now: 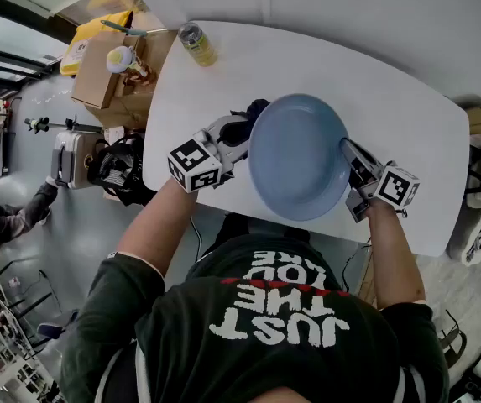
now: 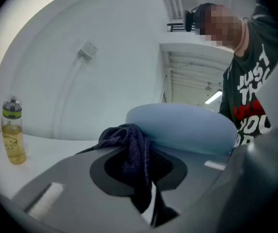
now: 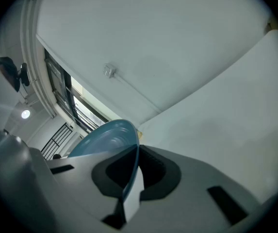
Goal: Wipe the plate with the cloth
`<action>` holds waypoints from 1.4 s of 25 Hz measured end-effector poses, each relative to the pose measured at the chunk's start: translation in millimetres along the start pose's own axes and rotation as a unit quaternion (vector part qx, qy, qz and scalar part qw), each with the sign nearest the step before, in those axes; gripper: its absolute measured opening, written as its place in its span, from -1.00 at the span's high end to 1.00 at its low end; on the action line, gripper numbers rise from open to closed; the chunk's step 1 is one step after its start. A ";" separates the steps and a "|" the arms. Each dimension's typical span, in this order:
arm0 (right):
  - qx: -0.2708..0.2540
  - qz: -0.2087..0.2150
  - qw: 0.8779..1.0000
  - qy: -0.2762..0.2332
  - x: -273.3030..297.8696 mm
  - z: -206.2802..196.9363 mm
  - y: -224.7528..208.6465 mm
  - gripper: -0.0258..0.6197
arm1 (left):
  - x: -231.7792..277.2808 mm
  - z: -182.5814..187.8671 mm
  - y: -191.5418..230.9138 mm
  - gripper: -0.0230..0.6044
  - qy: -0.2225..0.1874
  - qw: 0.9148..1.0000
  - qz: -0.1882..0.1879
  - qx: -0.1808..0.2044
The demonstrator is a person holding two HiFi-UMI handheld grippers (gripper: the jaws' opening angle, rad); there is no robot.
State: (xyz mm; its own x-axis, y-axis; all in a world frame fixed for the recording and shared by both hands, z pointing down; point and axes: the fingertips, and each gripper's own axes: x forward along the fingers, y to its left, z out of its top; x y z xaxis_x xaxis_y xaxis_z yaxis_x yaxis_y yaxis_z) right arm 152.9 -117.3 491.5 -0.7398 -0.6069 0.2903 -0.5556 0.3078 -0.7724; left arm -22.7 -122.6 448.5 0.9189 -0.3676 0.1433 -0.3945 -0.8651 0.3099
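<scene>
The person stood at the white desk (image 1: 408, 107) with the blue plate (image 1: 297, 158) in front of the chest, its hollow face turned up towards the head. The right claw (image 1: 351, 159) had closed onto the plate's right rim, the thin edge pinched between its dark pads, and the plate seemed to be carried by that grip rather than lying flat, though I could not be sure it was clear of the desk. At the plate's left rim the left claw (image 1: 242, 133) had clamped onto the dark cloth (image 1: 255, 109); the cloth was bunched between the jaws, part of it hanging down past the pads, its top fold pressed against the plate's outer edge. Both marker cubes sat just outside the plate, one on either side. Well beyond the plate, near the desk's far left corner, a bottle (image 1: 196, 44) of yellow liquid stood upright. Further left of the plate, off the desk, an open cardboard box (image 1: 106, 70) rested on the floor.
</scene>
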 end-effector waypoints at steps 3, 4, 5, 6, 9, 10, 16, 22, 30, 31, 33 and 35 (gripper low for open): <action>0.010 0.014 1.000 0.011 2.1 -4.9 8.9 0.89 | 3.8 6.5 -1.4 0.71 0.009 0.999 0.008 0.040; 0.010 0.019 1.000 0.012 3.6 -6.3 11.8 0.89 | 5.4 8.8 -1.0 0.71 0.009 0.999 0.010 0.047; 0.011 0.023 1.000 0.012 5.6 -7.0 14.5 0.89 | 7.4 11.1 -0.8 0.71 0.008 0.999 0.012 0.052; 0.014 0.028 0.999 0.009 7.7 -6.9 17.1 0.89 | 9.8 13.0 -1.3 0.71 0.006 0.998 0.012 0.054; 0.029 0.030 0.999 -0.002 11.8 -2.1 21.8 0.89 | 17.1 16.4 -6.3 0.71 -0.001 0.998 0.015 0.054; 0.034 0.029 0.999 -0.006 12.6 0.6 23.0 0.89 | 19.0 16.4 -7.8 0.72 -0.002 0.998 0.016 0.053; 0.028 0.032 0.999 -0.031 27.8 20.6 35.9 0.89 | 39.5 -16.7 -47.2 0.72 0.049 0.992 -0.043 0.108; 0.026 -0.009 0.998 -0.063 22.0 45.1 17.0 0.89 | 41.8 -22.8 -86.5 0.71 0.052 0.990 -0.073 0.110; 0.035 -0.044 0.996 -0.076 -12.6 44.7 -18.1 0.89 | 10.0 -9.4 -80.6 0.71 0.031 0.994 -0.056 0.090; 0.037 -0.043 0.996 -0.073 -16.7 40.4 -19.3 0.89 | 5.8 -6.5 -75.1 0.71 0.027 0.995 -0.049 0.087; 0.033 -0.031 0.997 -0.062 -21.3 30.3 -13.1 0.89 | -0.8 -1.5 -62.8 0.71 0.023 0.995 -0.033 0.086; 0.024 -0.012 0.999 -0.047 -22.1 19.0 0.6 0.89 | -4.5 2.3 -50.7 0.71 0.025 0.995 -0.019 0.094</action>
State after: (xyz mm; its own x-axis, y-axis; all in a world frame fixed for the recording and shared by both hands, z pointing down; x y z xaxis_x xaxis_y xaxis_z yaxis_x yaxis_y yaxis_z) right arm 176.1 -117.6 474.0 -0.6864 -0.6802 0.2573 -0.5523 0.2575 -0.7929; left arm -6.9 -77.9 430.0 0.9298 -0.3199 0.1821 -0.3460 -0.9283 0.1360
